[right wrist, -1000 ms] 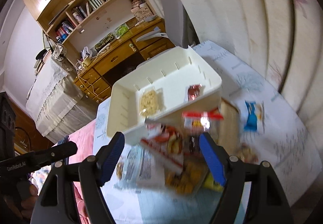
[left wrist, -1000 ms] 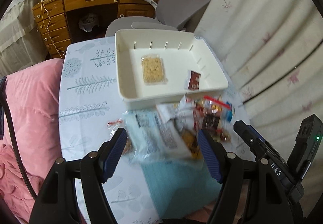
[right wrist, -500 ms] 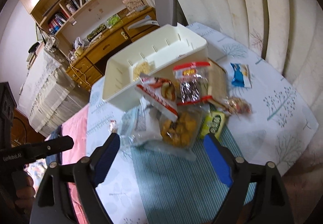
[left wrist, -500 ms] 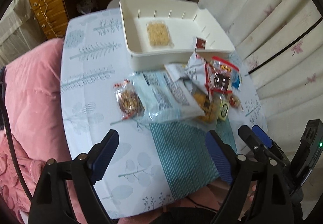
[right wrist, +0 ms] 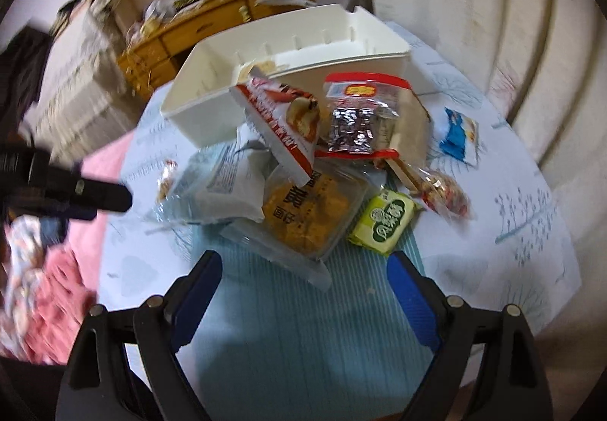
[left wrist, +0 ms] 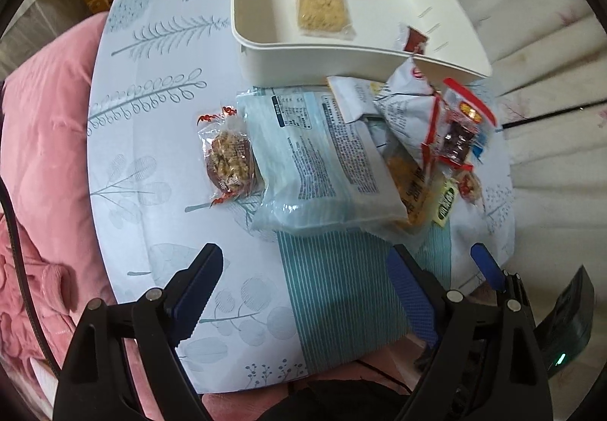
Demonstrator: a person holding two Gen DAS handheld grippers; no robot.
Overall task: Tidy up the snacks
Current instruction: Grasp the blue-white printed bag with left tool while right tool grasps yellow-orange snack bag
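Over the table, left wrist view: the left gripper (left wrist: pixel 303 292) hangs with jaws spread wide and nothing between them, above the striped mat (left wrist: pixel 341 288).
Bin: the white bin (left wrist: pixel 265 53) sits at the far side of the table and holds two packets, a noodle block (left wrist: pixel 320 5) mid-floor and a small red sachet (left wrist: pixel 414 41) by its right wall.
Left to sort: a nut cake (left wrist: pixel 229 159), a big pale-blue pack (left wrist: pixel 322 159), a white bag (left wrist: pixel 406 102) and a red-edged pack (left wrist: pixel 461 129) lie heaped on the table just in front of the bin.
Progress: early, I judge; two in, most still out.
Near edge of the pile, right wrist view: the right gripper (right wrist: pixel 303 292) is likewise spread and empty, short of the snacks.
Bin here: its contents are mostly hidden behind its wall and a leaning red-and-white bag (right wrist: pixel 284 125).
Also outside: a yellow cracker tray (right wrist: pixel 307 208), a green packet (right wrist: pixel 385 222), a blue packet (right wrist: pixel 457 134), and a small candy bag (right wrist: pixel 445 191).
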